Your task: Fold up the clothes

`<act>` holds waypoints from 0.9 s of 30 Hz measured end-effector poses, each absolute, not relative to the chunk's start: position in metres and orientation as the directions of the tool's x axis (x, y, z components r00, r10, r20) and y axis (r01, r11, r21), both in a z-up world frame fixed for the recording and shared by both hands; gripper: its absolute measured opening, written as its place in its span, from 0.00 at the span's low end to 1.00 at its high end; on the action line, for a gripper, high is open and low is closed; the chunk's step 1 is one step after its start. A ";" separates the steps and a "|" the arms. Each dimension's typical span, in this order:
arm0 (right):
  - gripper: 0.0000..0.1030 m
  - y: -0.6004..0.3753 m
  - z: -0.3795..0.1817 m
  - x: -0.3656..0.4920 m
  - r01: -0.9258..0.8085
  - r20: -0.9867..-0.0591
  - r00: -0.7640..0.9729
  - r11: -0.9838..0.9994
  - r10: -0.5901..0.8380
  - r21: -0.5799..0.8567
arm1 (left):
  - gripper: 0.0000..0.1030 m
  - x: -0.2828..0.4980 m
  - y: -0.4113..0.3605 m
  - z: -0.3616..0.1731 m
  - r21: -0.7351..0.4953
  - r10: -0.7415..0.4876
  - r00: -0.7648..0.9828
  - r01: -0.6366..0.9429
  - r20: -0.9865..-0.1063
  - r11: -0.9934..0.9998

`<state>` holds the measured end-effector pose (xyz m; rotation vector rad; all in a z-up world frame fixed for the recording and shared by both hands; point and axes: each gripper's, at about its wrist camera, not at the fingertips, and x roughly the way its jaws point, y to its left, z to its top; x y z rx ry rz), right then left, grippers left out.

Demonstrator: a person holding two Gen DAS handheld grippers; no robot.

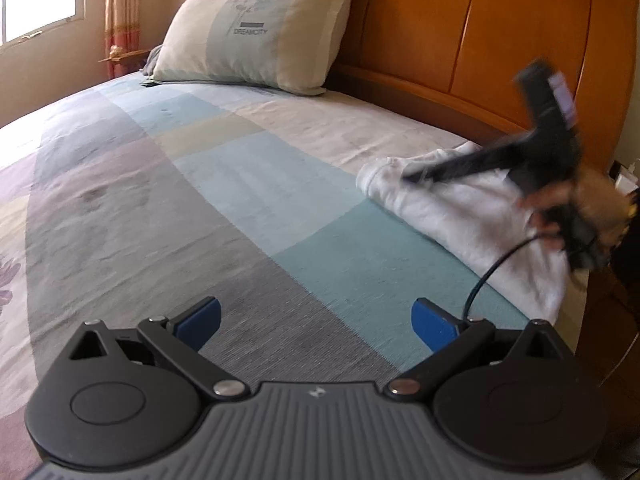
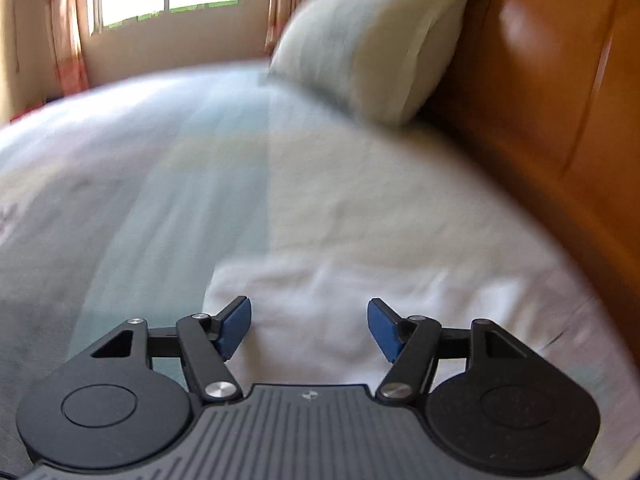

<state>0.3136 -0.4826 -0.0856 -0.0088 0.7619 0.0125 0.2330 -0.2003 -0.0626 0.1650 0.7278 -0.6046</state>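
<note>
In the left wrist view, our left gripper [image 1: 316, 322] hangs at the bottom centre with its blue pads apart and nothing between them, over the striped bedspread [image 1: 208, 184]. At the right edge lies the white garment [image 1: 452, 204], bundled near the headboard [image 1: 480, 40], with our right gripper [image 1: 416, 178] blurred above it.

In the right wrist view, our right gripper [image 2: 309, 326] stands with jaws apart and empty, low in the frame, over the white garment [image 2: 340, 292]; a pillow [image 2: 368, 52] sits upper right.

We judge we are reaching for the garment. Next we need an edge pinched and drawn out flat.
</note>
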 end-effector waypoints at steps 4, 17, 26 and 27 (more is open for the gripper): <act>0.70 -0.482 -0.075 0.305 0.018 -0.671 0.741 1.000 -0.008 0.008 | 0.98 0.229 -0.194 -0.060 -0.058 -0.459 0.590 0.572 -0.664 0.818; 0.81 -0.520 -0.072 0.219 0.185 -0.614 0.778 0.983 -0.135 0.018 | 0.98 0.222 -0.195 -0.066 -0.059 -0.464 0.583 0.579 -0.667 0.813; 0.86 -0.531 -0.064 0.187 0.198 -0.598 0.793 0.978 -0.118 0.069 | 0.98 0.213 -0.204 -0.065 0.001 -0.443 0.625 0.579 -0.643 0.816; 0.86 -0.525 -0.064 0.187 0.171 -0.591 0.800 0.984 -0.105 0.057 | 0.98 0.213 -0.205 -0.065 -0.001 -0.446 0.623 0.581 -0.642 0.814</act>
